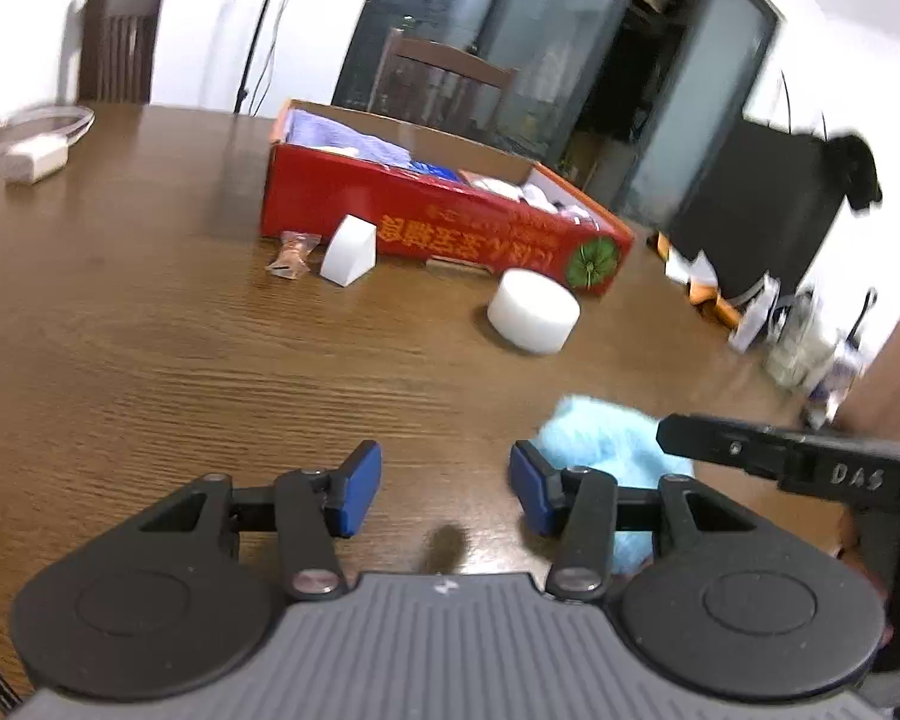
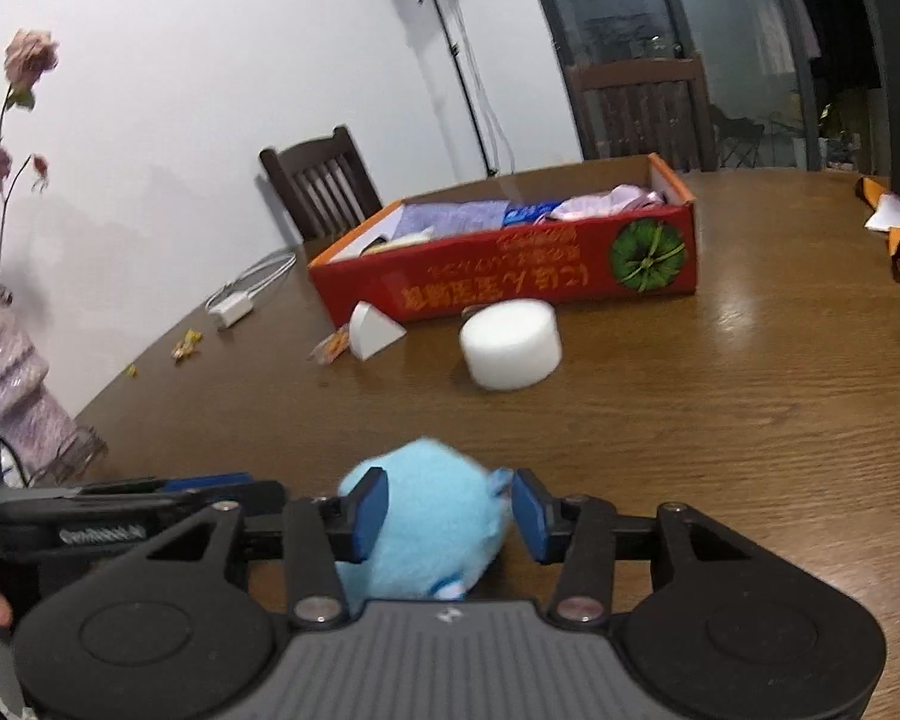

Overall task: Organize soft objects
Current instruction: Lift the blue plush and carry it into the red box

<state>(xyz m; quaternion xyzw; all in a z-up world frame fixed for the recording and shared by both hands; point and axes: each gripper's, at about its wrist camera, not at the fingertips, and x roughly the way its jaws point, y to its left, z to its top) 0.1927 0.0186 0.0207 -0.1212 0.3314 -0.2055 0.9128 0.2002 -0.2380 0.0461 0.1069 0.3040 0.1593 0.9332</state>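
While my right claw [image 2: 449, 516] sits around the fluffy light-blue plush toy [image 2: 426, 516], its blue pads stand apart: the left one touches the fur, and the right one looks just clear of it. My left claw [image 1: 445, 495] is parted with nothing between its pads, the toy just to its right. Ahead of both on the brown wooden table [image 2: 720, 420] lies a white foam cylinder [image 2: 510, 343], then a white foam wedge [image 2: 373, 330], then the red cardboard box [image 2: 510, 276] holding cloths. Dark chairs [image 2: 321, 180] stand beyond, by the white wall.
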